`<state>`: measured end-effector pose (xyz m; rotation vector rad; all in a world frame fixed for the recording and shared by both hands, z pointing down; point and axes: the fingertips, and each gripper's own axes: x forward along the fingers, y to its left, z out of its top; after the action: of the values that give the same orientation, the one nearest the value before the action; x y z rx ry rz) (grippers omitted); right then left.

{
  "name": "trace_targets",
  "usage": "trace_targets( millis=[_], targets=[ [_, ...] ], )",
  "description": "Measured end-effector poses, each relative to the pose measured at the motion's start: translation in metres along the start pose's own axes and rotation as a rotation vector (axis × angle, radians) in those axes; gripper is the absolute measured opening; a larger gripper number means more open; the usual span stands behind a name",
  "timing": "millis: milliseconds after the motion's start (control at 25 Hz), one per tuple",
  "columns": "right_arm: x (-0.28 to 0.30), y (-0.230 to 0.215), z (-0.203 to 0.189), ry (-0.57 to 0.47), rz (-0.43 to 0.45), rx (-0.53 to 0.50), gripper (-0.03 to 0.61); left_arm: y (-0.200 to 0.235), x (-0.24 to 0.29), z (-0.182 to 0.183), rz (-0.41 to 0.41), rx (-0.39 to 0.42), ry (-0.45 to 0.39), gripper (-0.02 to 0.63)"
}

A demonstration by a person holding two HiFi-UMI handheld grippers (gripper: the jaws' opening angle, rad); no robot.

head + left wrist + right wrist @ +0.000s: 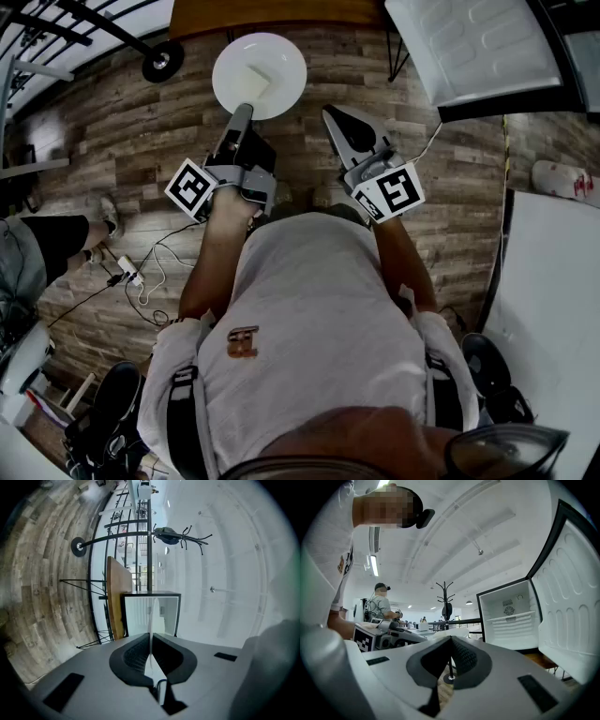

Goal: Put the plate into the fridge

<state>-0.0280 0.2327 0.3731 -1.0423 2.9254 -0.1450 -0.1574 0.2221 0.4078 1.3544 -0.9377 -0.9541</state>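
Left gripper [246,111] clamped on plate [259,75] rim; right gripper [336,114] closed, empty. We should hold plate level and carry it far-right into fridge [511,616].

The head view looks steeply down from above the person [309,319], with the fridge [478,42] at its upper right. The left gripper view, rolled sideways, faces the fridge [150,613] head-on from nearby. The right gripper view looks up into the fridge [511,616] from its left. All three views share the fridge.
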Motion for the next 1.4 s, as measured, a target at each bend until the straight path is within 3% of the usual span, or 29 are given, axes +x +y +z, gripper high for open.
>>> trace_targets(
  millis=[800,1120,1400],
  targets=[
    [0.042,0.027,-0.007,-0.021,-0.052,-0.016,0.032,0.014,-0.003,0.053,-0.004,0.002,0.047,0.028],
    [0.078,0.004,-0.001,-0.010,-0.071,-0.001,0.032,0.013,0.029,0.085,0.010,0.008,0.069,0.028],
    [0.100,-0.030,0.000,-0.035,-0.056,-0.012,0.032,0.010,0.067,0.087,0.008,0.031,0.074,0.028]
  ],
)
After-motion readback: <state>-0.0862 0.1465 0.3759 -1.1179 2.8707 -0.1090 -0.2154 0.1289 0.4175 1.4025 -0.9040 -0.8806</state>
